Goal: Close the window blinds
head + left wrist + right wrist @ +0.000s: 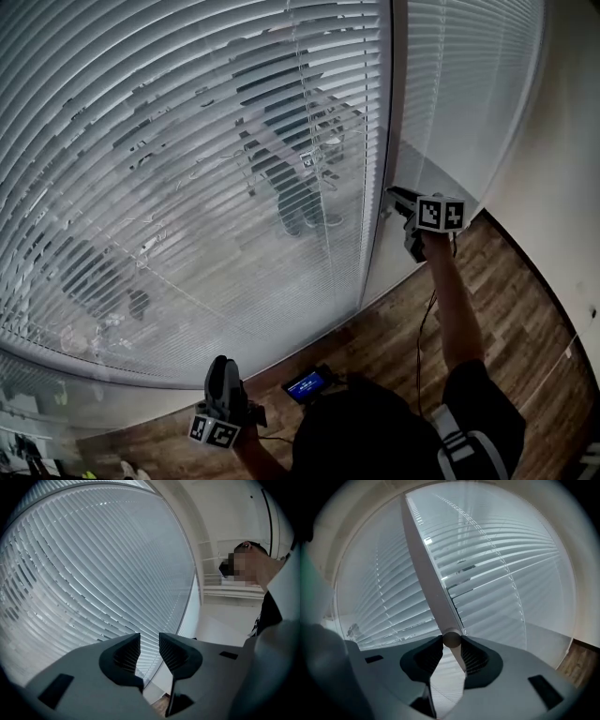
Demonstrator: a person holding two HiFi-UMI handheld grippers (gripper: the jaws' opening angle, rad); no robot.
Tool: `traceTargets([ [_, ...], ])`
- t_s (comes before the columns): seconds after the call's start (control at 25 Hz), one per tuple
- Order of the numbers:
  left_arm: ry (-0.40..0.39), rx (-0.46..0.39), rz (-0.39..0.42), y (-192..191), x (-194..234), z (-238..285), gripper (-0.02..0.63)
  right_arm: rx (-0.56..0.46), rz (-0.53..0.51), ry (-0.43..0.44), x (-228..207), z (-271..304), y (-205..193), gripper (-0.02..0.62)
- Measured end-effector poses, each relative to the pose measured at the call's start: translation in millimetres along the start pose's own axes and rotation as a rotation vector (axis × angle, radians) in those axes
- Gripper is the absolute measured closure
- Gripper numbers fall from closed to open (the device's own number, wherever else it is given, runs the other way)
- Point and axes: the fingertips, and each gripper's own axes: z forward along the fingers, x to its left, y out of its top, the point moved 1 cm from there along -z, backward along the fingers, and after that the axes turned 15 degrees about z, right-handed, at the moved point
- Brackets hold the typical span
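White slatted blinds [187,169] cover the wide window; a second blind [469,94] hangs right of the white mullion [389,112]. Dark shapes show through the gaps between the slats. My right gripper [398,199] reaches up to the mullion's foot. In the right gripper view its jaws [451,641] are shut on the round end of the white tilt wand [424,559], which runs up and away from them. My left gripper [223,367] hangs low near the sill; its jaws [149,649] stand slightly apart with nothing between them, pointing at the blinds [93,573].
A wood floor [525,309] runs along the window wall. A small device with a blue screen [305,384] and a cable lie on it near the person's body. A white wall [572,187] closes the right side. The person's shoulder [276,620] fills the left gripper view's right.
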Motion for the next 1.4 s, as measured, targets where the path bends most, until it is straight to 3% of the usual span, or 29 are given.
traceTargets([
  [0.12,-0.001,0.004,0.002,-1,-3,2,0.483,-0.005,-0.086,-0.007,-4,-1,-1,0.468],
  [0.32,0.002,0.005,0.003,-5,-3,0,0.483,-0.048,-0.668,-0.226,1,-7,-9,0.413],
  [0.4,0.002,0.007,0.003,-5,-2,1,0.483,-0.063,-0.821,-0.281,6,-6,-7,0.413],
  [0.52,-0.002,0.010,0.004,-4,-3,2,0.483,-0.077,-0.951,-0.322,12,-6,-3,0.416],
  [0.64,-0.002,0.009,0.004,-3,-1,3,0.483,-0.059,-0.986,-0.343,11,-3,-5,0.466],
  [0.72,0.000,0.009,0.003,-5,0,3,0.483,-0.047,-0.931,-0.331,9,-2,-6,0.468],
  [0.84,0.004,0.008,0.001,-5,0,4,0.483,-0.029,-0.751,-0.272,5,-2,-5,0.468],
  [1.16,0.004,0.005,-0.001,-8,1,4,0.483,0.009,-0.091,-0.041,-11,0,-3,0.468],
  [1.4,0.003,0.011,-0.003,-9,2,7,0.483,0.007,0.193,0.094,-9,2,-1,0.468],
])
